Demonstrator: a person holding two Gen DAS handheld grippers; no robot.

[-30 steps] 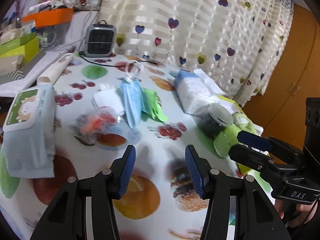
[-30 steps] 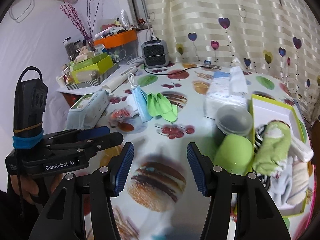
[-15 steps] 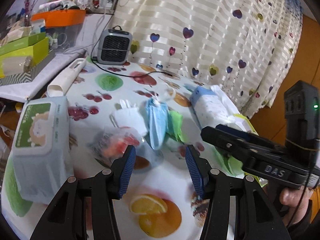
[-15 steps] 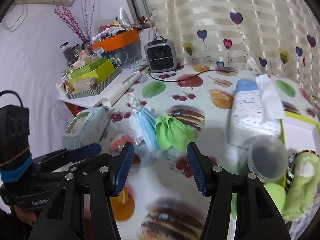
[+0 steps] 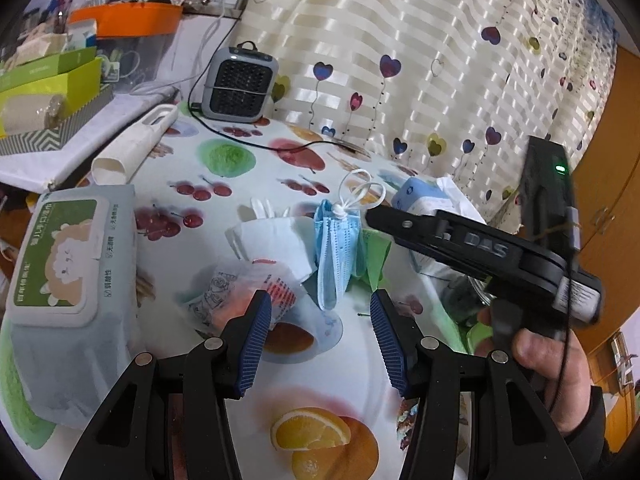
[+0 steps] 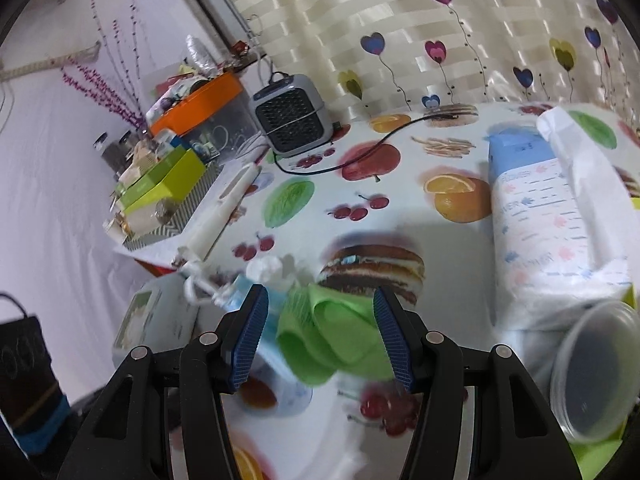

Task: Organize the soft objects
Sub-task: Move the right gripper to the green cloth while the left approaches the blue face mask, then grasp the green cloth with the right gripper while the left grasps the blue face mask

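A folded green cloth (image 6: 332,334) lies on the fruit-print tablecloth (image 6: 400,216), right between my open right gripper's (image 6: 318,330) jaws; part of it shows in the left wrist view (image 5: 374,258). Beside it lie a blue face mask (image 5: 336,252), a white mask (image 5: 276,240) and a clear packet with red contents (image 5: 244,294). My left gripper (image 5: 320,340) is open and empty, just short of the packet and blue mask. The right gripper's body (image 5: 480,248) crosses the left wrist view above the green cloth.
A wet-wipes pack (image 5: 68,280) lies at the left. A tissue pack (image 6: 548,232) and a clear lidded tub (image 6: 596,368) sit at the right. A grey heater (image 5: 240,80) with its cord, a white tube (image 5: 136,144) and boxes (image 5: 48,92) stand at the back.
Both grippers have moved forward toward the pile of masks. The right gripper has come over the green cloth, which now lies between its jaws.
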